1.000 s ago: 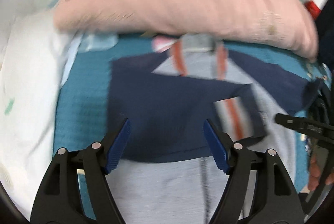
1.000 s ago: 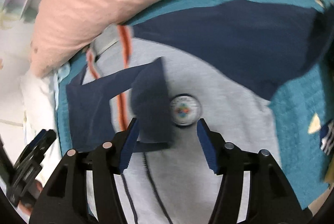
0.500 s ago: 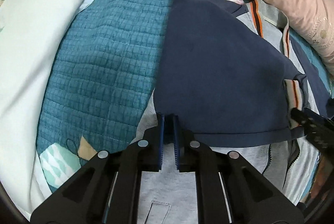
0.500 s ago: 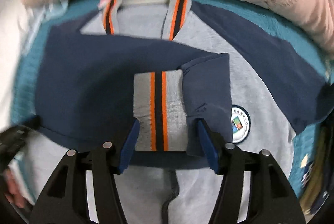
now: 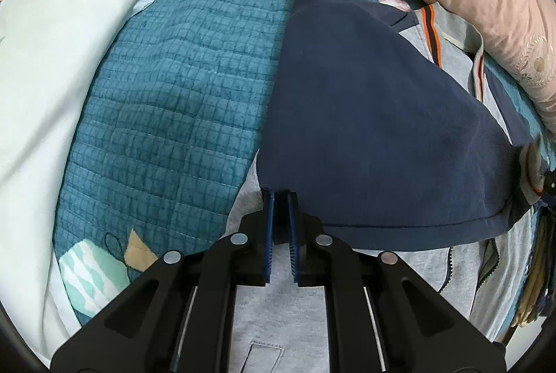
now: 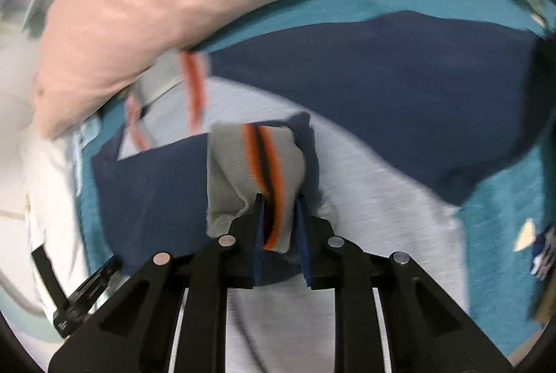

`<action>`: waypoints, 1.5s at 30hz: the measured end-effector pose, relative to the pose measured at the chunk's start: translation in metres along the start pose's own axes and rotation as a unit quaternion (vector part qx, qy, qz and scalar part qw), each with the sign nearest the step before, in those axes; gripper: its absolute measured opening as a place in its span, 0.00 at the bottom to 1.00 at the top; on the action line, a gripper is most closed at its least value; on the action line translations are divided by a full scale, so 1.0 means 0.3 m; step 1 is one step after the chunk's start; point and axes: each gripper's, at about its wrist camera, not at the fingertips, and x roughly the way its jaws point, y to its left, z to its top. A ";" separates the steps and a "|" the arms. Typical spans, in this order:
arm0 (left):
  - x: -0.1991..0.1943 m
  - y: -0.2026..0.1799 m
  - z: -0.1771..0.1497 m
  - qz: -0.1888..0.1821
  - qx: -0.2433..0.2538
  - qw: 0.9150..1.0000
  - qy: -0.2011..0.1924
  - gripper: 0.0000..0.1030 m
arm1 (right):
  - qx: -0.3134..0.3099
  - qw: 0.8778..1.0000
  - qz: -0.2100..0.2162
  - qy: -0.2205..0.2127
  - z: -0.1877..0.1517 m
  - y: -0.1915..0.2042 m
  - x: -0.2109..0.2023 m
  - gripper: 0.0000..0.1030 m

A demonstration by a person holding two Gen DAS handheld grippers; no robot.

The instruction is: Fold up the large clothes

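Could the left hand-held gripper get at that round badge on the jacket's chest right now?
Probably not. The left hand-held gripper is shut on the jacket, and its folded navy sleeve seems to cover the chest. The badge shows in neither view.

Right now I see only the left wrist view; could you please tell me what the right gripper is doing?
Observer: The right gripper has just been closing its jaws, and the striped grey cuff of the folded navy sleeve is pinched between them.
Operator: Thank you; where is the other sleeve?
Observer: The other navy sleeve lies spread out to the side on the teal quilt.
Operator: Is the jacket's chest covered?
Observer: Only partly; the jacket shows bare grey fabric right of the cuff.
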 end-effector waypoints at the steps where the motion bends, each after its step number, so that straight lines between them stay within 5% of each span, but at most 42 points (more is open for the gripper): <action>1: -0.001 -0.001 0.001 0.001 0.002 1.000 0.000 0.09 | 0.012 1.000 -0.009 -0.003 0.005 -0.035 -0.004 0.21; 6: 0.000 0.004 0.008 0.005 -0.001 1.000 0.001 0.02 | 0.025 0.998 -0.058 0.012 0.000 -0.131 0.022 0.21; 12: -0.014 0.067 0.018 -0.032 -0.038 0.999 0.002 0.01 | 0.084 0.996 -0.018 0.020 -0.012 -0.182 0.029 0.22; 14: -0.039 0.079 0.023 -0.014 -0.038 0.999 -0.011 0.00 | 0.084 0.996 -0.003 0.023 -0.012 -0.179 0.019 0.28; 16: -0.058 0.110 0.027 0.070 -0.031 0.997 -0.032 0.00 | 0.096 0.995 0.004 0.006 -0.010 -0.181 -0.006 0.36; 17: -0.061 0.138 0.030 0.074 -0.034 0.996 -0.034 0.00 | 0.102 0.995 0.008 -0.001 -0.007 -0.186 -0.025 0.39; 20: -0.067 0.245 0.026 0.032 -0.087 0.996 -0.005 0.00 | 0.115 0.993 0.032 -0.008 0.001 -0.185 -0.053 0.43; 23: -0.098 0.230 0.016 0.033 -0.058 0.998 -0.011 0.01 | 0.115 0.993 0.027 -0.021 0.012 -0.172 -0.074 0.44; 25: -0.116 0.198 0.015 -0.003 -0.047 0.999 -0.006 0.02 | 0.117 0.993 0.023 -0.018 0.010 -0.174 -0.081 0.52; 26: -0.123 0.177 0.017 -0.023 -0.045 0.999 -0.004 0.07 | 0.117 0.993 0.021 -0.020 0.010 -0.201 -0.101 0.55; 28: -0.132 0.123 0.028 -0.055 -0.040 0.998 -0.004 0.39 | 0.119 0.993 0.002 -0.017 0.008 -0.226 -0.103 0.55; 29: -0.136 0.096 0.036 -0.062 -0.037 0.997 -0.015 0.67 | 0.127 0.992 0.000 -0.015 0.007 -0.235 -0.097 0.55; 31: -0.144 0.049 0.036 -0.060 -0.032 0.997 -0.033 0.74 | 0.154 0.988 0.015 -0.020 -0.002 -0.272 -0.107 0.56; 34: -0.097 -0.003 0.059 -0.075 -0.024 0.997 -0.009 0.74 | 0.151 0.988 0.011 -0.018 -0.005 -0.299 -0.112 0.63; 36: -0.044 -0.002 0.071 -0.079 -0.030 0.996 0.000 0.67 | 0.152 0.988 0.007 -0.013 -0.009 -0.307 -0.098 0.64; 37: -0.002 0.005 0.075 -0.055 -0.040 0.998 0.010 0.57 | 0.157 0.987 0.014 -0.008 -0.012 -0.311 -0.090 0.64; 38: 0.022 0.016 0.081 -0.017 -0.050 0.999 0.011 0.35 | 0.159 0.987 0.020 -0.005 -0.016 -0.313 -0.087 0.64; 41: 0.016 0.034 0.100 -0.012 -0.068 0.998 -0.003 0.13 | 0.147 0.989 0.010 -0.008 -0.014 -0.303 -0.090 0.64; 45: -0.023 0.051 0.099 -0.009 -0.062 0.998 -0.022 0.05 | 0.131 0.991 0.014 -0.006 -0.011 -0.276 -0.093 0.63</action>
